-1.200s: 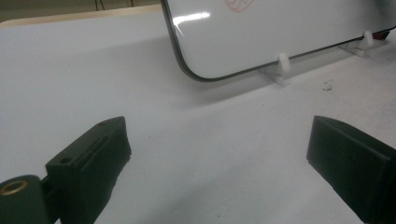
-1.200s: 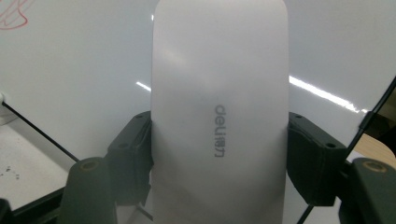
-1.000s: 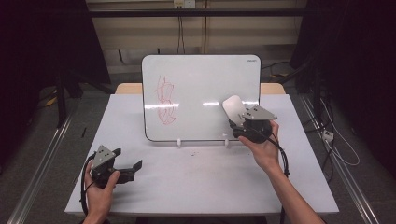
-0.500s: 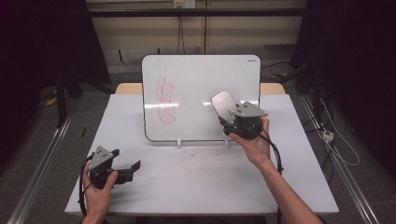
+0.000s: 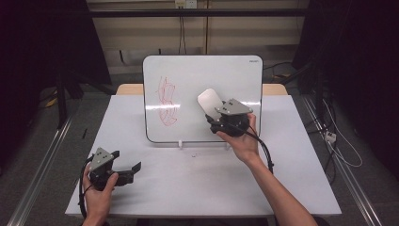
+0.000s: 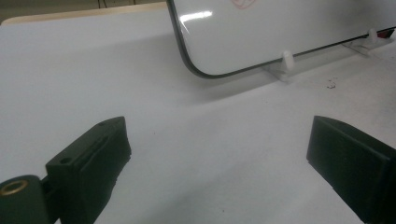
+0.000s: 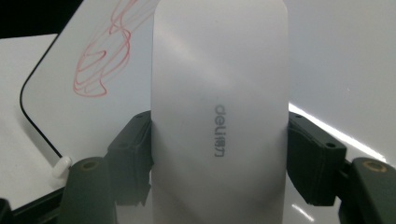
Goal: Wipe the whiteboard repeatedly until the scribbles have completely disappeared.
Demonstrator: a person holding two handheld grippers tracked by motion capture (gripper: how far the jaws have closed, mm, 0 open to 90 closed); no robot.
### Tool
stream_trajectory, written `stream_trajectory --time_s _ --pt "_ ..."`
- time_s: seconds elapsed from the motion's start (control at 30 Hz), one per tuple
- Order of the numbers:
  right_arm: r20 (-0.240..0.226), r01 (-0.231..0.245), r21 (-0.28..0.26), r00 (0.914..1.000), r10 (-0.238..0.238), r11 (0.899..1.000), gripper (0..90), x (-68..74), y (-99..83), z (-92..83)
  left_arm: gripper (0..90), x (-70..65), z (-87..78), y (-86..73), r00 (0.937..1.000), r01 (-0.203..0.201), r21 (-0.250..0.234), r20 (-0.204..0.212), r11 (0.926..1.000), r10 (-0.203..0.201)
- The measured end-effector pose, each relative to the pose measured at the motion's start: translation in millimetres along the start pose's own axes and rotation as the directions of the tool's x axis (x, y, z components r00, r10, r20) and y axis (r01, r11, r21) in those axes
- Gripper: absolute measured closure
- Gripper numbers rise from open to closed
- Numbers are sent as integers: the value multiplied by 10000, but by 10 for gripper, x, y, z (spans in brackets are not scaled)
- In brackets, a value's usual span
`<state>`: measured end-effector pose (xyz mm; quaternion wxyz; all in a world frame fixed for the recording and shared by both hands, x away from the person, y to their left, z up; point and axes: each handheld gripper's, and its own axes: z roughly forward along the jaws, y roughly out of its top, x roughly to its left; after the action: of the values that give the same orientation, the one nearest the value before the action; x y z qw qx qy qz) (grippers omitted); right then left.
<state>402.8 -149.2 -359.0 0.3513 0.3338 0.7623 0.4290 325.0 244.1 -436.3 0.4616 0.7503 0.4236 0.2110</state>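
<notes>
While the left tongs [image 5: 134, 168] gape empty, the right tongs [image 7: 219, 149] pinch the eraser [image 7: 219, 93] between them.

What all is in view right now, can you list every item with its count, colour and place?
whiteboard: one, white with a dark edge, propped upright on small white clips at the back of the table.
red scribble: one, red, on the left part of the whiteboard.
eraser: one, pale grey-white, marked "deli", clamped between the jaws of the right hand-held gripper, in front of the whiteboard.
table: one, white top.
cables: several, dark and white, on the floor to the right of the table.
left hand-held gripper: one, black, low at the table's front left, jaws apart with nothing between them.
right hand-held gripper: one, black, raised before the whiteboard.
</notes>
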Motion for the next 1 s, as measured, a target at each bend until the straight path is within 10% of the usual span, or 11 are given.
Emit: stream_trajectory --time_s 1.0 --pt "-39 1115 -237 9937 -1116 9935 314 221 712 466 58 10 -28 -21 9999 72 25 121 10000 -72"
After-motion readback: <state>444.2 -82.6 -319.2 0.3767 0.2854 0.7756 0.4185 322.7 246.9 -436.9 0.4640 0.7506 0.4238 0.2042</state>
